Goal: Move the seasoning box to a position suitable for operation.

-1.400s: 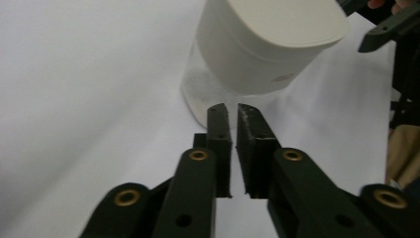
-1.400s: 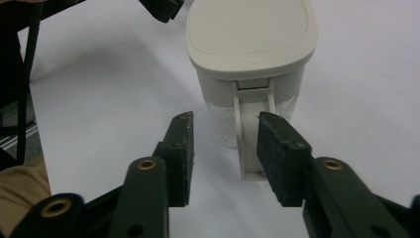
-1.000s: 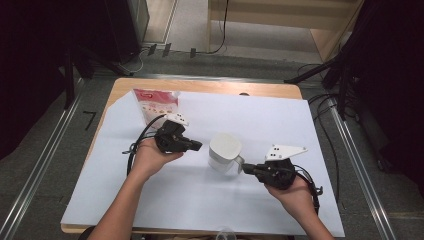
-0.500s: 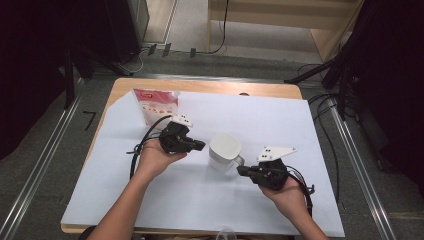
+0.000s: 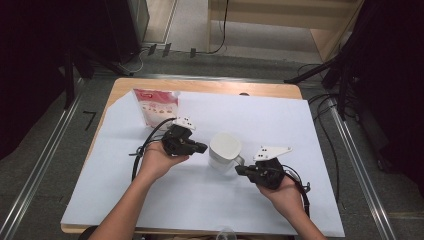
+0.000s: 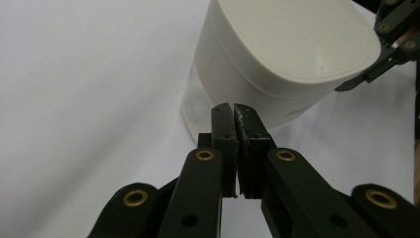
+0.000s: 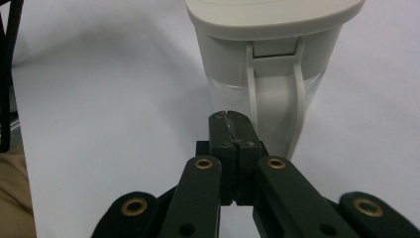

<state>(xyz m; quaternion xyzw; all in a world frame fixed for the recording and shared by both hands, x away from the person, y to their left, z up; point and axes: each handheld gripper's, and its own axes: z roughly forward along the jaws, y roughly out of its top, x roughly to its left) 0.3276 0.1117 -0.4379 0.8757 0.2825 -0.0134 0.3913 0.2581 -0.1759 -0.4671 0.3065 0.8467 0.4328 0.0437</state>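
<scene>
I am holding my left gripper (image 5: 200, 147) just left of the white lidded jug (image 5: 224, 151), which is standing upright near the middle of the worktop (image 5: 280, 125) on its white sheet. In the left gripper view my fingers (image 6: 223, 130) are pressing flat against each other with nothing between them, their tips just beside the jug's (image 6: 277, 59) clear lower wall; whether they are touching it I cannot tell. The white lid is sitting on top, and the far edge of my other gripper is showing past it at the right.

I am holding my right gripper (image 5: 240, 170) at the jug's near-right side, beside its handle. In the right gripper view those fingers (image 7: 220, 130) are also lying closed together on nothing, pointing at the base of the handle (image 7: 272, 114), which is running down from under the lid.

A red and white pouch (image 5: 156, 107) is lying at the far left of the worktop, well apart from the jug and behind my left hand (image 5: 157, 160).
</scene>
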